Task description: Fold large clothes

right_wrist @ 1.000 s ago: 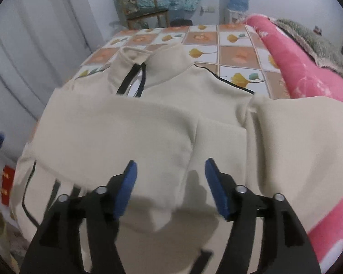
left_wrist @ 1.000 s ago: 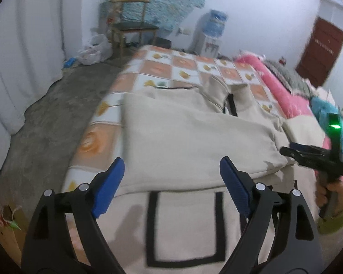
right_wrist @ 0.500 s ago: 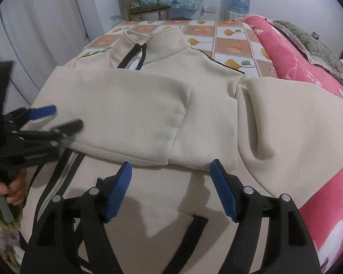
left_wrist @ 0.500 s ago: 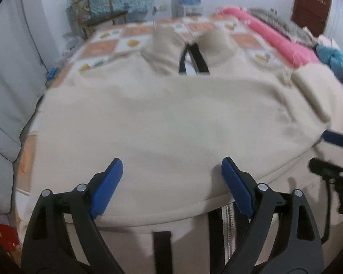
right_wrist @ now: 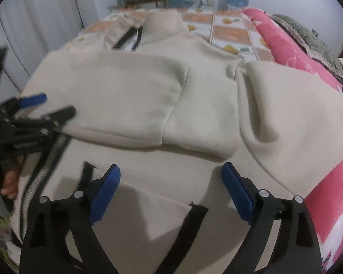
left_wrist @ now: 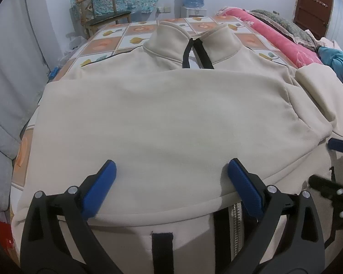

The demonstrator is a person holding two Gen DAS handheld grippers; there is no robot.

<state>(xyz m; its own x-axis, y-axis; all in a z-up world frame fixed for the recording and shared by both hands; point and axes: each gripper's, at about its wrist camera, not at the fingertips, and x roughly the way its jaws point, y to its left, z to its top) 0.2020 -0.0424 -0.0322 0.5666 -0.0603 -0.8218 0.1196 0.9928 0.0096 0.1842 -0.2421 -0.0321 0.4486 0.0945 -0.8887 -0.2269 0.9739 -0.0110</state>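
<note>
The cream fleece jacket (left_wrist: 171, 118) lies flat on the bed, its sleeves folded across the chest, with a stand-up collar, a black-edged metal zip and black pocket trim. The left gripper (left_wrist: 171, 173) and right gripper (right_wrist: 170, 178), black frames with blue pads, have just been opening; both stand wide above the cloth, apparently clear of it. The tiled floral bedcover (left_wrist: 116, 38) and a pink quilt (right_wrist: 285, 43) surround it.

Matt cloth, metal zip
Soft cream fleece jacket (left_wrist: 167, 118); silvery zipper teeth (left_wrist: 236, 219) at 5 o'clock; glossy printed bedsheet (left_wrist: 103, 43).
</note>
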